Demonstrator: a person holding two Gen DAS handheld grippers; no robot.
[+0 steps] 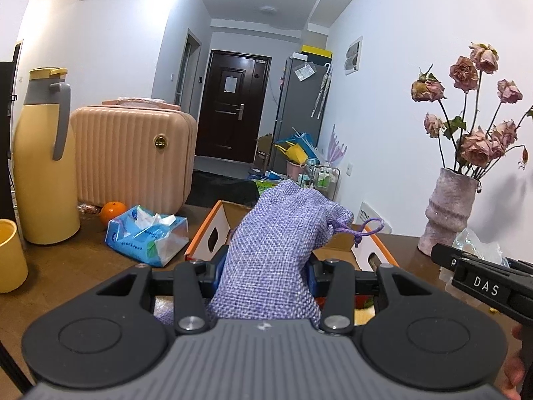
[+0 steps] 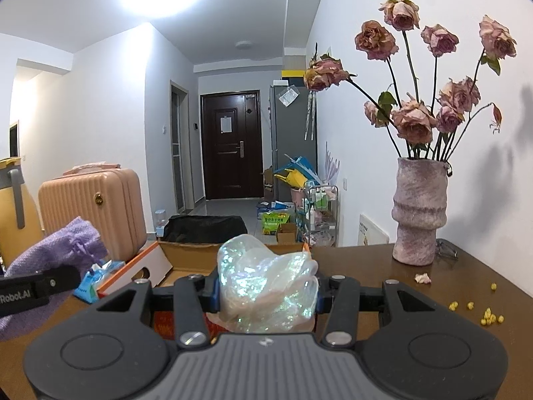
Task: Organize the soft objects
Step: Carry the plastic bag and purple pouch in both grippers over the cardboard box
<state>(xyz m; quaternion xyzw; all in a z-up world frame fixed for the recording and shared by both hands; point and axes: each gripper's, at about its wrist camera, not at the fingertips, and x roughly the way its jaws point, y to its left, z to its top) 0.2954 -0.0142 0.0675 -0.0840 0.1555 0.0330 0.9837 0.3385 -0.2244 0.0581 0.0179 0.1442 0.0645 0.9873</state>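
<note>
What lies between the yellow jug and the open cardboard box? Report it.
In the left wrist view, an orange and a blue tissue pack lie on the table between the yellow jug and the cardboard box.

On the table (image 1: 66, 266), a box (image 1: 339, 250) sits between tissues (image 1: 146, 236) at left and vase (image 2: 418, 213) at right; suitcase (image 1: 133, 156) and flask (image 1: 43, 156) stand behind, apparently at its far edge.

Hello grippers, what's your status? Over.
Left gripper shut on purple pouch. Right gripper shut on shiny bag. Open box just ahead, nothing blocking it.
</note>
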